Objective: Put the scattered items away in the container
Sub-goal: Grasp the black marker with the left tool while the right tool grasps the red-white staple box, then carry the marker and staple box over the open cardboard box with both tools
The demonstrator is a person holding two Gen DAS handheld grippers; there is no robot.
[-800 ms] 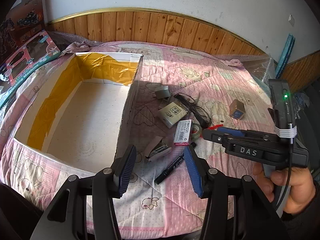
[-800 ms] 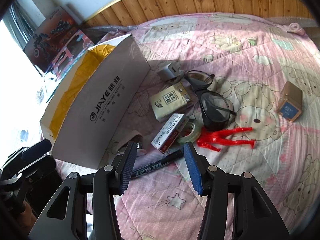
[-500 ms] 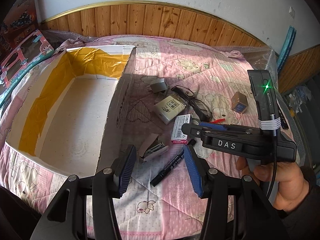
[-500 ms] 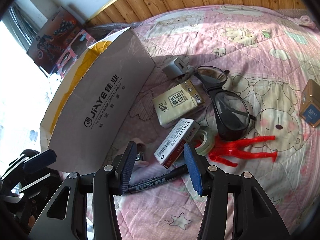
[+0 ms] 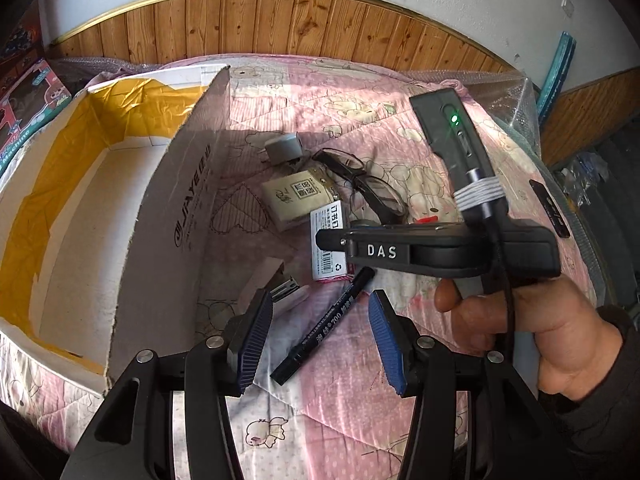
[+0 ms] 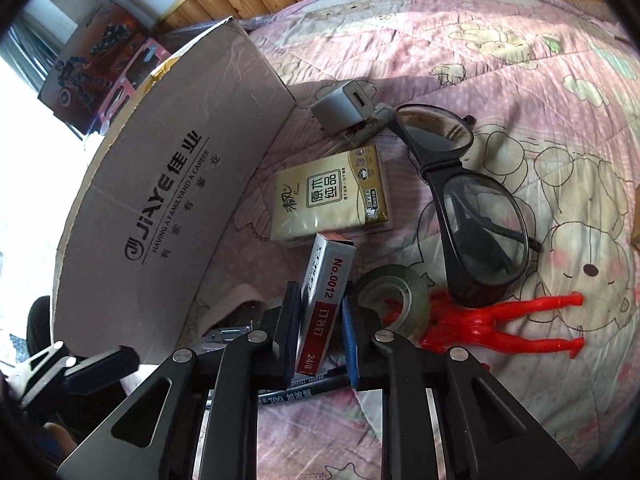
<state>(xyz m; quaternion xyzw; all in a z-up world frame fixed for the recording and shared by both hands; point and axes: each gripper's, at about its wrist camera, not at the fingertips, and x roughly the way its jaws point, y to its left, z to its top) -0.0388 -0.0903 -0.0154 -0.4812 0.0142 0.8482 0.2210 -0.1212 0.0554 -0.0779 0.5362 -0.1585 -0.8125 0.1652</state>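
Pink quilt (image 5: 400, 120); empty cardboard box (image 5: 100, 220) alongside clutter.

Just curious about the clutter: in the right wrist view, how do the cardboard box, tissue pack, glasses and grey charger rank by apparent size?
1. cardboard box
2. glasses
3. tissue pack, close to the glasses
4. grey charger

Both wrist views low over bedspread (image 5: 320, 420), sharing staple box (image 6: 326, 300)

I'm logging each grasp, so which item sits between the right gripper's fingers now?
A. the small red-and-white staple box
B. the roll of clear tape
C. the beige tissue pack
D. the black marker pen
A: the right gripper has its blue pads against both sides of the small red-and-white staple box.
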